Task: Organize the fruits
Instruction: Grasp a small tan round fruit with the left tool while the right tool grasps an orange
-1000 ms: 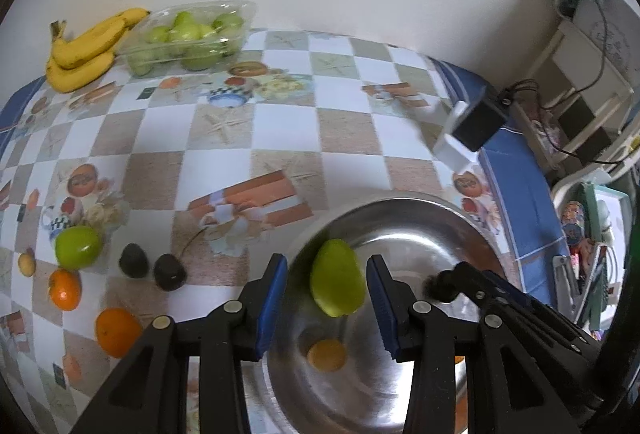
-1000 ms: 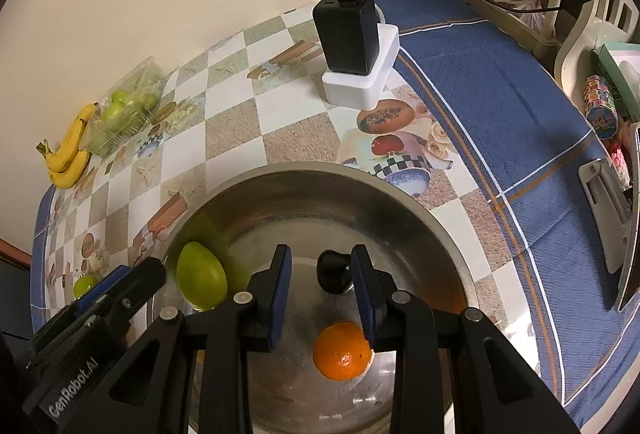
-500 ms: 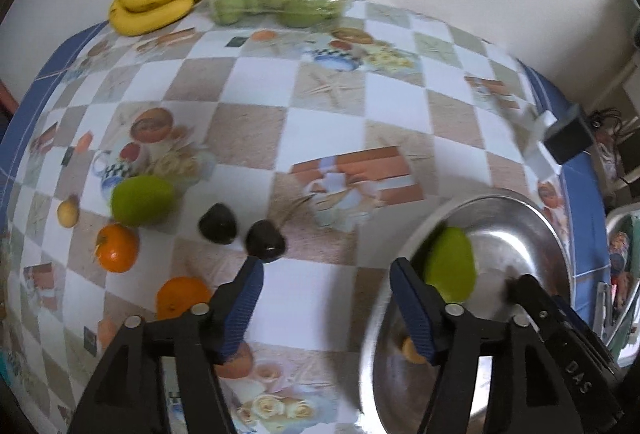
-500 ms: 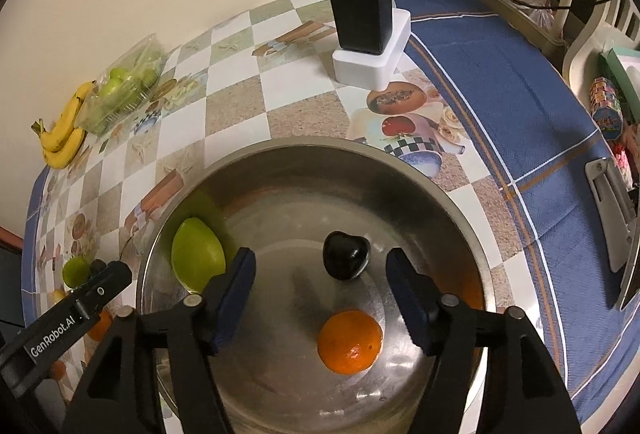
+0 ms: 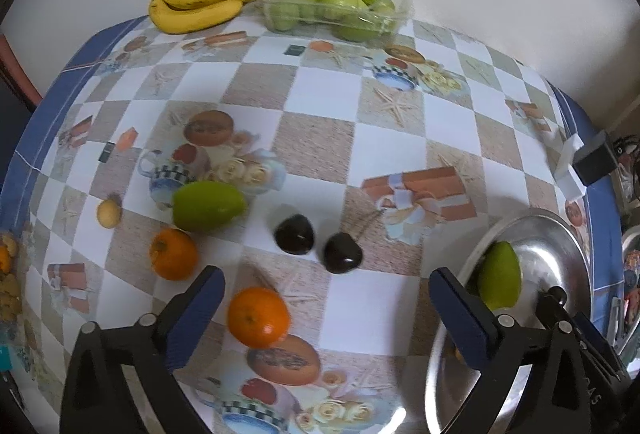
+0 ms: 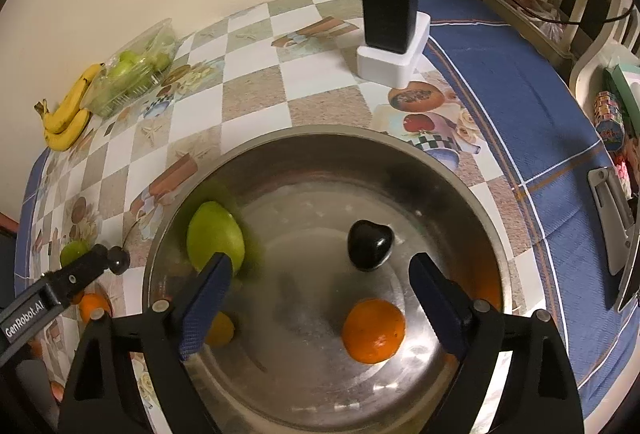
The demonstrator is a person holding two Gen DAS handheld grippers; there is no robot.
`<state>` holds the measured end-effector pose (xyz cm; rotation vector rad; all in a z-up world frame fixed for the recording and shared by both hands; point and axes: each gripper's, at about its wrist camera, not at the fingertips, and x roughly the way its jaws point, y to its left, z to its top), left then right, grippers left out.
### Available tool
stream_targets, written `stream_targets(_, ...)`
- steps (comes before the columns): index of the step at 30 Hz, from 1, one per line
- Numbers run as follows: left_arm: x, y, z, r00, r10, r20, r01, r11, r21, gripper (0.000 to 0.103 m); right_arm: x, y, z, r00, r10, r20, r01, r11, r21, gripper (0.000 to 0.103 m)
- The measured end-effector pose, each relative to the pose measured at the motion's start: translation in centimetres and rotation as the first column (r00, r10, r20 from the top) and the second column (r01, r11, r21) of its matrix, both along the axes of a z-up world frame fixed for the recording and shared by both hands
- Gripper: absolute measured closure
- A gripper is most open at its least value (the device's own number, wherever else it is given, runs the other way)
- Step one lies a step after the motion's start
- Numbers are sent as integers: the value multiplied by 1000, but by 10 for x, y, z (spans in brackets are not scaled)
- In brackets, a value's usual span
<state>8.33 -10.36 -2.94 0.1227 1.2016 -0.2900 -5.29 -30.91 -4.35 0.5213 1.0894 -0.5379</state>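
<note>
Fruit sorting partly done, approx. half still out on the table.

In metal bowl (image 6: pixel 400 146): green fruit (image 6: pixel 215 236), dark fruit (image 6: pixel 370 244), orange (image 6: pixel 373 330), small yellow one at near left. Left on tablecloth (image 5: pixel 320 90): green fruit (image 5: pixel 207 205), two dark ones (image 5: pixel 294 234) (image 5: pixel 342 252), two oranges (image 5: pixel 258 317) (image 5: pixel 173 254). Left gripper (image 5: pixel 326 318) spread wide, empty, nr the closer orange; right gripper (image 6: pixel 320 300) also spread, empty, over bowl. Far off: bananas (image 5: pixel 204 0), plastic tray (image 5: pixel 334 8), charger (image 6: pixel 390 16). Nothing blocking.
</note>
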Motion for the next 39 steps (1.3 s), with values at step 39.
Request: stream_targets(39, 87, 209, 4, 976, 204, 80, -200, 978, -54, 0, 99, 169, 12, 965, 250, 82, -253, 967, 22, 2)
